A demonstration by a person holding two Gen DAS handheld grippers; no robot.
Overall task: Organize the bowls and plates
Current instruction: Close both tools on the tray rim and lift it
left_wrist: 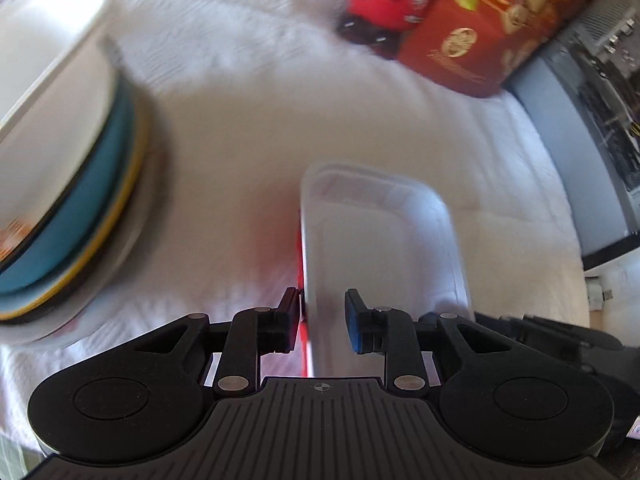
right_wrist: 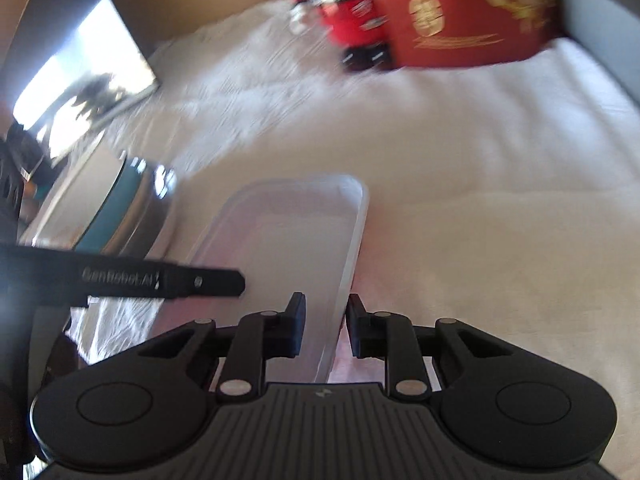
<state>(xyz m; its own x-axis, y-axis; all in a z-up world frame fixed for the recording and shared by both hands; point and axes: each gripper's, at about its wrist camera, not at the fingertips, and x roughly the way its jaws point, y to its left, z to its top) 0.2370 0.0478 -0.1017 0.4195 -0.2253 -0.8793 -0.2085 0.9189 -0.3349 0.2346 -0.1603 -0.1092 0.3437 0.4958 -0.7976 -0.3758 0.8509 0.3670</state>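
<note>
White cloth covers the table [left_wrist: 248,128]. Both hand-held grippers, left [left_wrist: 322,312] and right [right_wrist: 326,320], clamp opposite rims of a clear plastic container [left_wrist: 384,240]. Stacked bowls [left_wrist: 72,184] stand left; red boxes [left_wrist: 472,36] lie ahead.

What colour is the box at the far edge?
Red with gold print, box; clearest in the left wrist view.

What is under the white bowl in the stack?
Under the white bowl a teal dish and a yellow-rimmed one show by their edges; their insides are covered.
</note>
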